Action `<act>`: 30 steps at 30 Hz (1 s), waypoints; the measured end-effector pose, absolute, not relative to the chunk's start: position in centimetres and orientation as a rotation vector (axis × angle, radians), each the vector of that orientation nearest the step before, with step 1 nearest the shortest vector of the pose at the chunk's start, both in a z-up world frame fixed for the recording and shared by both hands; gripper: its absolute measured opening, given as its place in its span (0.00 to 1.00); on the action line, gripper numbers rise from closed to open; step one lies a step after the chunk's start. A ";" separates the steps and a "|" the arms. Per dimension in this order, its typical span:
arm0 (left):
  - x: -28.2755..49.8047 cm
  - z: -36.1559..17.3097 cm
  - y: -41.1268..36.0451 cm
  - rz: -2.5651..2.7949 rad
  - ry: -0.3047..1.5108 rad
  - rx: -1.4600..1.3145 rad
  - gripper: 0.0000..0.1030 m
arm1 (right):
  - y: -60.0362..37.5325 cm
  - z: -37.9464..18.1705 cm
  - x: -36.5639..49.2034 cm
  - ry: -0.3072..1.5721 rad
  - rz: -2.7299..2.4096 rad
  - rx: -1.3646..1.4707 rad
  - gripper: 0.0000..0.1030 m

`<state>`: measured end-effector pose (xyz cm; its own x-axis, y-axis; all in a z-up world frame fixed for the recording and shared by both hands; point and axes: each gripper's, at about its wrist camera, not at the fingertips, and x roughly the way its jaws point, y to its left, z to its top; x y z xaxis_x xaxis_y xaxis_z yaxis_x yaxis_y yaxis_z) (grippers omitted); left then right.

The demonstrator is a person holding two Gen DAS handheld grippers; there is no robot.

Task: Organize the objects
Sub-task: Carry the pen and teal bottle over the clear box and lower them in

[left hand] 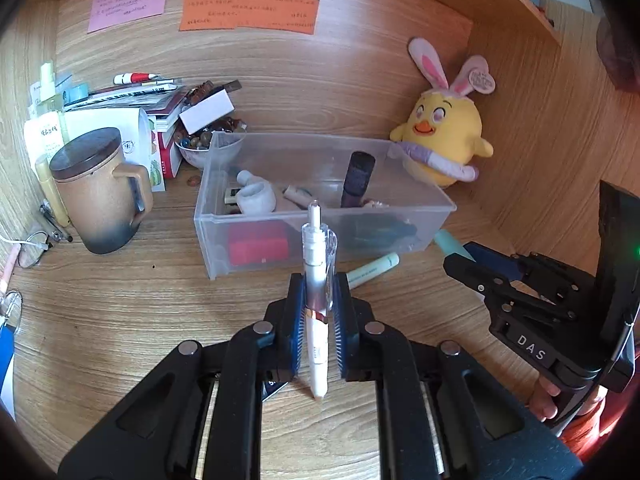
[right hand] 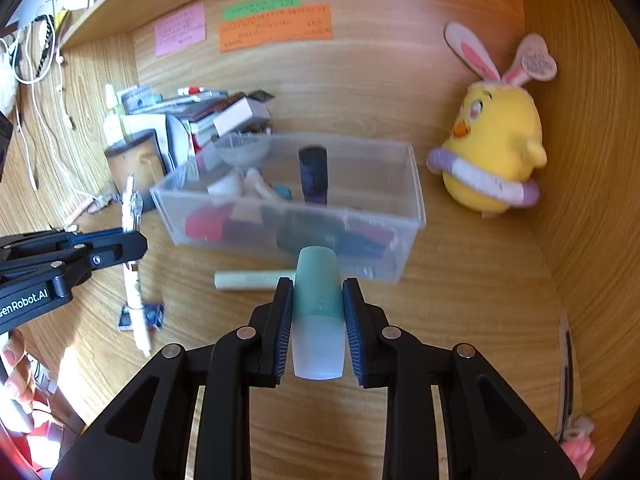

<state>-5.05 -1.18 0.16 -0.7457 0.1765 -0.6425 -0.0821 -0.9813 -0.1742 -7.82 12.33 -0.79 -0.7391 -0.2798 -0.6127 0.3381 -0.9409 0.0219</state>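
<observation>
My left gripper is shut on a white pen with a clear cap, held upright above the desk in front of the clear plastic bin. It also shows in the right wrist view with the pen. My right gripper is shut on a teal and frosted tube-shaped marker, just in front of the bin; the gripper shows in the left wrist view. A pale green marker lies on the desk before the bin, also seen in the right wrist view. The bin holds several small items.
A yellow chick plush stands right of the bin against the wall. A tan lidded mug, a book stack and a bowl of beads crowd the left. Glasses lie far left. A small blue packet lies on the desk.
</observation>
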 end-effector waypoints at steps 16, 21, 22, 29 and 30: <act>-6.5 4.0 -0.6 2.862 -0.162 -0.931 0.12 | 11.5 1.9 -9.4 0.125 -2.641 0.808 0.22; -7.3 5.2 -0.8 2.870 -0.174 -0.889 0.12 | 11.6 2.7 -10.1 0.123 -2.647 0.794 0.22; -7.5 5.5 -0.8 2.874 -0.173 -0.879 0.12 | 11.6 2.9 -10.3 0.126 -2.653 0.787 0.22; -9.2 7.5 -1.8 2.883 -0.208 -0.816 0.12 | 11.7 4.2 -11.4 0.138 -2.682 0.769 0.22; -9.5 7.7 -2.0 2.883 -0.215 -0.810 0.12 | 11.7 4.4 -11.6 0.142 -2.689 0.766 0.22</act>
<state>-9.48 -1.96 7.71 -0.8454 0.1714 -0.5058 -0.0944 -0.9802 -0.1743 -11.59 11.70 4.41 -0.7965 -0.2952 -0.5276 0.3492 -0.9371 -0.0029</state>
